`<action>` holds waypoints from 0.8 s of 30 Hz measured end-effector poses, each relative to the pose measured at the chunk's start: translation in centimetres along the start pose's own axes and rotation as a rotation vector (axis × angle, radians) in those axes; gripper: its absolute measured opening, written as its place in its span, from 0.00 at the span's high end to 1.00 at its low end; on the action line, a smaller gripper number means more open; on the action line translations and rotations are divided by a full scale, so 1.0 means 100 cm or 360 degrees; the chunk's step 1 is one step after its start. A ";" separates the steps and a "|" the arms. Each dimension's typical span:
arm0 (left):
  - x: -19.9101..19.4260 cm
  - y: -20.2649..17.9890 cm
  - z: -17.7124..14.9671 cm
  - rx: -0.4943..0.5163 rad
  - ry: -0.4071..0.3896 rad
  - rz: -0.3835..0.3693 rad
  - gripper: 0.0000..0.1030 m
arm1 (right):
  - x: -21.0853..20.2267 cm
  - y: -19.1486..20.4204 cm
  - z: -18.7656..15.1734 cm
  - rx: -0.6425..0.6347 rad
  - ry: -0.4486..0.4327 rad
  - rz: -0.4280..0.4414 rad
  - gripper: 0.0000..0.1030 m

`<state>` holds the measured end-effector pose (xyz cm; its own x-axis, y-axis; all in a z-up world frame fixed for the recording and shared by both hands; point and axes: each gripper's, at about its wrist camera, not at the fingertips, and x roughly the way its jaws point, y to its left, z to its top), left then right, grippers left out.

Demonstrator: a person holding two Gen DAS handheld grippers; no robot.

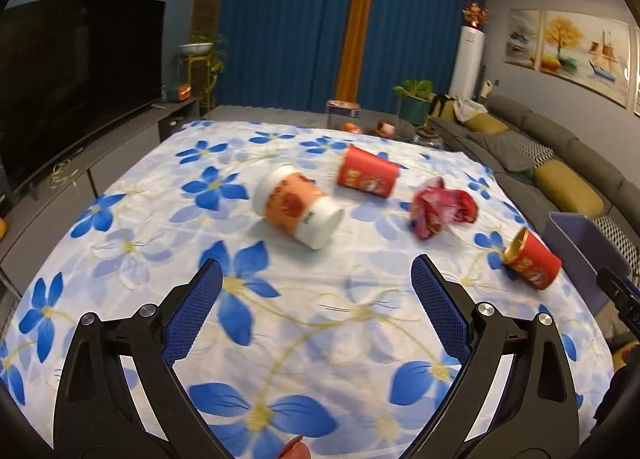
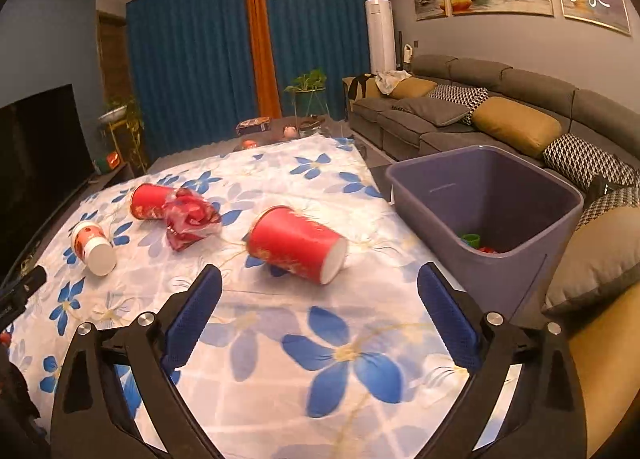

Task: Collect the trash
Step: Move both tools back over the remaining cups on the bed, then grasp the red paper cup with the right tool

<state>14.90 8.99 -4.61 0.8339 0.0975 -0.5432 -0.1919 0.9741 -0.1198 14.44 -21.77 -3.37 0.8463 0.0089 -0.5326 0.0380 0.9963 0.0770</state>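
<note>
Your left gripper and right gripper both have jaws wide and empty. Some trash sits in the bin; three cups, including the nearest red cup, and a wrapper remain on the counter.

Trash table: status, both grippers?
Left gripper and right gripper open, empty. Three cups, wrapper on the cloth. Bin at right, path clear.

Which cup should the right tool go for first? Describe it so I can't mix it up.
Start at the purple bin beside the flowered tablecloth. The nearest cup to it lies on its side, all red, white base showing. The other red cup lies farther off, behind the crumpled wrapper.
</note>
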 end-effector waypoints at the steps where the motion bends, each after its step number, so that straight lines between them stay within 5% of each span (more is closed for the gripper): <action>1: 0.000 0.003 0.000 -0.0008 -0.0002 0.0003 0.09 | 0.002 0.004 0.000 -0.0013 0.0002 -0.0011 0.08; 24: 0.043 0.024 0.008 -0.0132 -0.0018 0.0047 0.09 | 0.116 0.036 0.030 0.0179 0.0190 -0.0234 0.05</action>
<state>18.39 11.91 -6.56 0.8331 0.1287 -0.5379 -0.2581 0.9506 -0.1724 26.02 -18.33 -6.77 0.7586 -0.1189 -0.6406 0.2210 0.9719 0.0813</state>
